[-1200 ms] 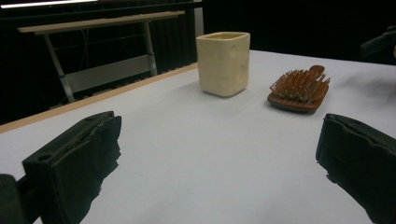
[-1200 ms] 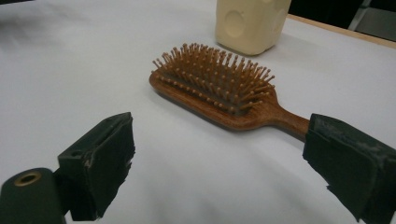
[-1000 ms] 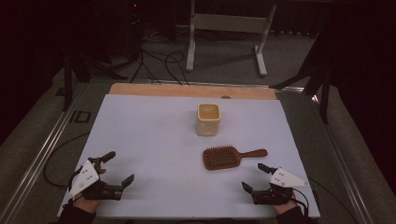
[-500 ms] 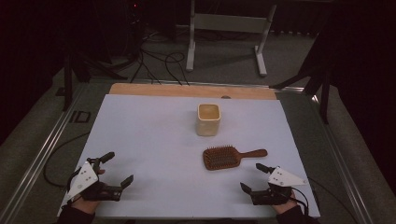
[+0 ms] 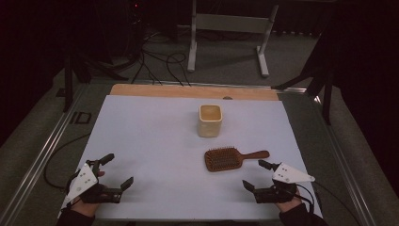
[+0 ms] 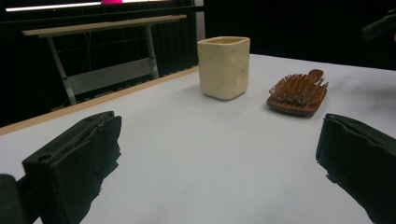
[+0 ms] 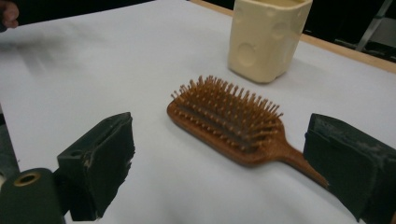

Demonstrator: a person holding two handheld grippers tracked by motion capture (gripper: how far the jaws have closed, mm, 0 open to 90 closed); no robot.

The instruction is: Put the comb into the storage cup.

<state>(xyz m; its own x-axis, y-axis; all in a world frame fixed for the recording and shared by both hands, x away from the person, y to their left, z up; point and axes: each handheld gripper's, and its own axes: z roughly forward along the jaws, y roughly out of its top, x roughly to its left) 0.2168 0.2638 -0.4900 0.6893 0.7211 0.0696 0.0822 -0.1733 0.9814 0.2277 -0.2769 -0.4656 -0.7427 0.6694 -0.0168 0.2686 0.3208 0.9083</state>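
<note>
On the white table (image 5: 150, 141), seen from the person's side:
Hairbrush (image 5: 230, 158): bristles up, at 11 o'clock from right gripper (image 5: 258, 175).
Cup (image 5: 210, 120): at 12 o'clock from brush.
Right gripper: jaws apart.
Left gripper (image 5: 117, 170): jaws apart.

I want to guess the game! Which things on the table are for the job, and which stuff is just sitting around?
For the job:
- wooden hairbrush, bristles up, nearest the right tool
- cream cup, upright just behind the brush
- left tool, open, holding nothing

Just lying about:
- metal stand on the floor beyond the table
- black cables on the floor
</note>
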